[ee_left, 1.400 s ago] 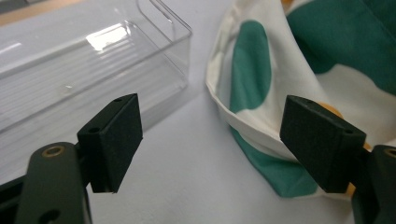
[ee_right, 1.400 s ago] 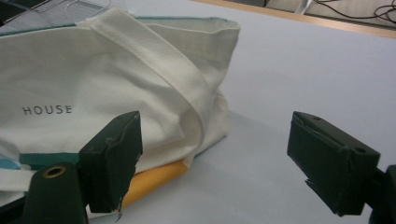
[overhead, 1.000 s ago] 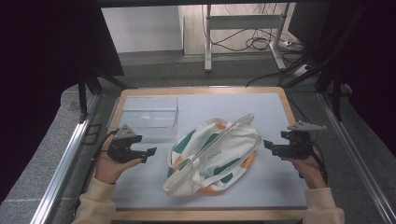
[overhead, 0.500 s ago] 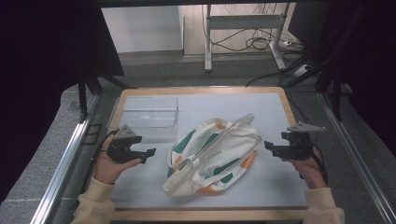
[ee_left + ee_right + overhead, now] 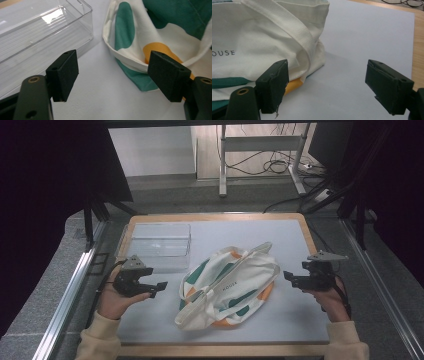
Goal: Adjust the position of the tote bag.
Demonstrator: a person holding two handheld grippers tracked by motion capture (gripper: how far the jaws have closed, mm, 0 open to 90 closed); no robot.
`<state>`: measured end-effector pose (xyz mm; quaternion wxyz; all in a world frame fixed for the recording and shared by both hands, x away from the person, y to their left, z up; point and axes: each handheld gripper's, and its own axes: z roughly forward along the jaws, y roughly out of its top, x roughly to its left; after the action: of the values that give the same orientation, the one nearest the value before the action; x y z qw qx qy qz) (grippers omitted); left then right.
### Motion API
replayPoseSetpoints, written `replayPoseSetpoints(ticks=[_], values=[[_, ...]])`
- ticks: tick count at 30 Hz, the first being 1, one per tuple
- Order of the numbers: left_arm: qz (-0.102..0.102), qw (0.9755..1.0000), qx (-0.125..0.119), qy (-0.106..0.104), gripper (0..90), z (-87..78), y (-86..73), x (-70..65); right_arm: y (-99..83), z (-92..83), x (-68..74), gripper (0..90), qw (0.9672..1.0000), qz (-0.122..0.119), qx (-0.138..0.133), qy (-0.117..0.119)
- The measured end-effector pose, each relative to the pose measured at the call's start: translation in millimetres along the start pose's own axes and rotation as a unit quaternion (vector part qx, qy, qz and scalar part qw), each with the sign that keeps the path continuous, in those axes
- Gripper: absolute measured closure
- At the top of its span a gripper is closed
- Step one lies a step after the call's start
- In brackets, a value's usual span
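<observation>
- Your sleeves (image 5: 98, 340) are pale cream, with ribbed cuffs at both wrists.
- Your left gripper (image 5: 156, 289) is black, with a grey three-cornered plate on top.
- Your right gripper (image 5: 290, 277) is black too, with the same grey plate.
- The fingers (image 5: 63, 75) are black blocks on arms with brass-coloured rivets.

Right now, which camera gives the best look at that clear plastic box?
The high view: the whole clear box shows, left of the bag. The left gripper view shows one corner close up.
</observation>
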<state>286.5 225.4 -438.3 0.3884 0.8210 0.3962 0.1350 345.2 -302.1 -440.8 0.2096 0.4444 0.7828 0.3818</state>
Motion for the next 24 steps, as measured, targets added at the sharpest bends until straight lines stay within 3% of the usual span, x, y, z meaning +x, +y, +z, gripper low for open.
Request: replayPoseSetpoints(ticks=[8,20,24], values=[[0.016,0.9997,0.004,-0.017,26.9,-10.2,7.5,-12.7,-0.1,-0.3,1.0,19.7,1.0,-0.007,0.002,-0.001],[0.03,0.9988,0.023,-0.031,28.5,-8.8,11.7,-28.4,-0.2,-0.1,1.8,19.8,0.9999,-0.007,0.004,-0.008],[0.032,0.9979,0.024,-0.051,29.3,-12.7,16.8,-43.1,-0.2,0.1,2.4,19.8,0.9999,-0.009,0.004,-0.01]])
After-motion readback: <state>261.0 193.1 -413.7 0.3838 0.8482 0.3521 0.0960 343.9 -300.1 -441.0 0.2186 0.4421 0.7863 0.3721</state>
